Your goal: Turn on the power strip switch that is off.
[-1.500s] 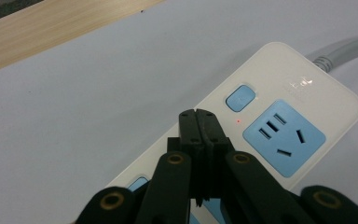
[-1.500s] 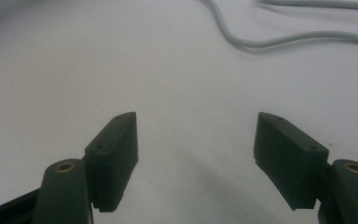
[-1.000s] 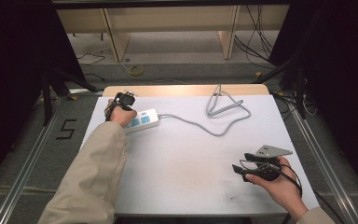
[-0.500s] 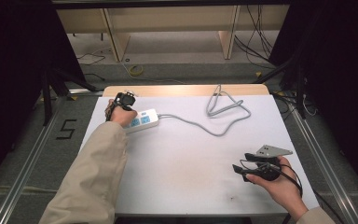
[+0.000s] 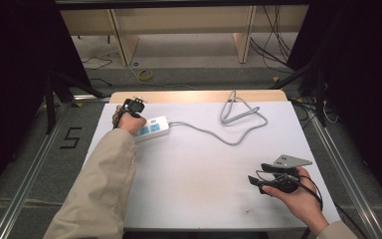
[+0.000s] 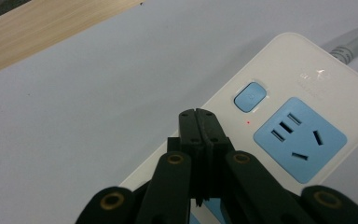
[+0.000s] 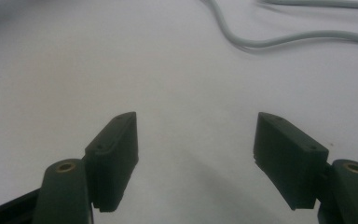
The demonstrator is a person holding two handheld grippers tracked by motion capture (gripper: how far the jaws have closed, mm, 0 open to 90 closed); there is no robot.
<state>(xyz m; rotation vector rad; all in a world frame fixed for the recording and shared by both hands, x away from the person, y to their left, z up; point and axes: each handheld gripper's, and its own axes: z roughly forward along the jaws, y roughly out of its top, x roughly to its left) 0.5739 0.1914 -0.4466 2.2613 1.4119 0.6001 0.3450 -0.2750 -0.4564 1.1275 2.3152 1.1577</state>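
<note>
Two grippers are at work on a white desk, and I hold one in each hand. From the high view, my left gripper sits at the far left, right at the end of a white power strip. Its grey cord runs right and loops near the far edge. My right gripper rests near the front right, well apart from the strip.

In the left gripper view, my jaws are pressed together with nothing between them, their tip over the strip beside its blue button and a blue socket. A tiny red dot beside the button shows here, too small to see from above.

In the right gripper view, my jaws stand wide over bare desk, with the cord curving beyond.

I judge the strip light, rigid and smooth-sided, best taken across its narrow body; the cord is limp and would drag behind.
</note>
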